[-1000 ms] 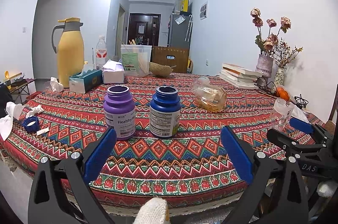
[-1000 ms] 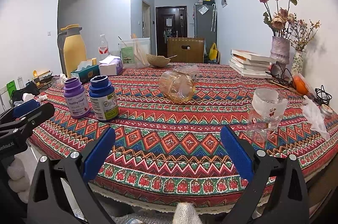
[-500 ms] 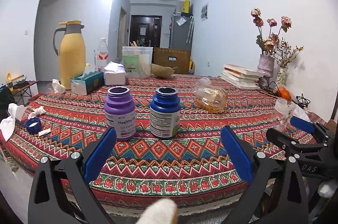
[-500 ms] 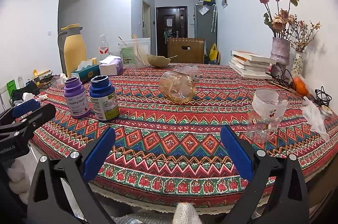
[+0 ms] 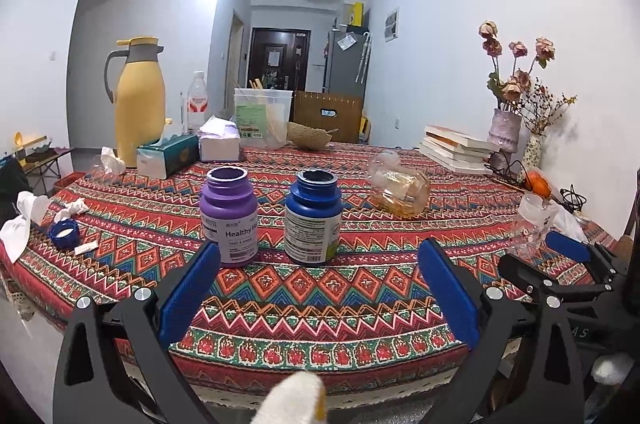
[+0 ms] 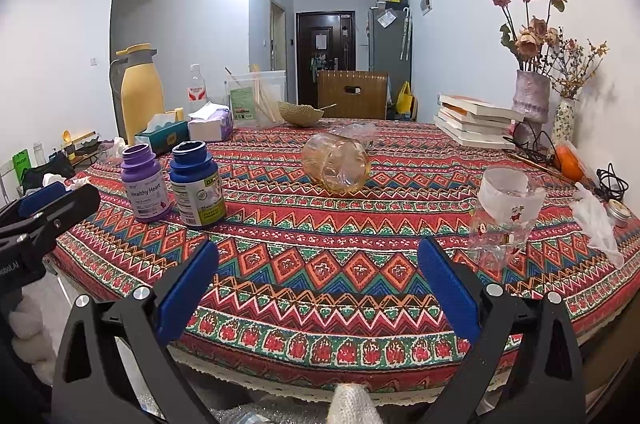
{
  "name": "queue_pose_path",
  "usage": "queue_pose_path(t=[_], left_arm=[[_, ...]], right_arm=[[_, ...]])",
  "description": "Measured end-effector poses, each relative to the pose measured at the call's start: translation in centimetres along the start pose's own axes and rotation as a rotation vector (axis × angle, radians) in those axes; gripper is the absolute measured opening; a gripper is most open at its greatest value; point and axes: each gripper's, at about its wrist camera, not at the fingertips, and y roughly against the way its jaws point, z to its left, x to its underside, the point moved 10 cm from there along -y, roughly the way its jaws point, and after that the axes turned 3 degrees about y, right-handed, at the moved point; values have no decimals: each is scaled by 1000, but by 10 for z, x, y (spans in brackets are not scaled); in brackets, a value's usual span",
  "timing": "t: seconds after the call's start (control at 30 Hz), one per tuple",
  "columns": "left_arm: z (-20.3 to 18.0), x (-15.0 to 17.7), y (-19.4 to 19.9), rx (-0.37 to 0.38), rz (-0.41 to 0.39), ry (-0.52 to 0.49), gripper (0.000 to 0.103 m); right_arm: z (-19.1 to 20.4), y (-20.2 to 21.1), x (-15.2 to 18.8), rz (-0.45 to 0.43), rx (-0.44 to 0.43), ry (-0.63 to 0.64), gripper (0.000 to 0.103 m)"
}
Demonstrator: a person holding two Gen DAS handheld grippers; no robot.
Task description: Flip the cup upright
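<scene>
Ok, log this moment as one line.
amber glass cup: on side, untouched | left gripper: open | right gripper: open

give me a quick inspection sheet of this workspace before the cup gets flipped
surface: table under a patterned cloth.
job's things: amber cup on its side mid-table; clear printed cup mouth-down near the right edge.
clutter: purple bottle and blue bottle, both uncapped; loose blue cap; tissue boxes, yellow jug, books, vases.
grippers: left tongs and right tongs open, holding nothing, short of the table edge.
cables: black cord at far right.
surroundings: chair, fridge, dark door behind.
</scene>
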Motion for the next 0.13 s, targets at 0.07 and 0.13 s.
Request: queue_pose_path(t=[0.07,0.13], left_arm=[[3,-1,1,-9,-6,13,96],[4,-1,1,-12,-6,16,96]], right_arm=[[0,0,1,0,0,0,96],[0,0,1,0,-1,0,96]])
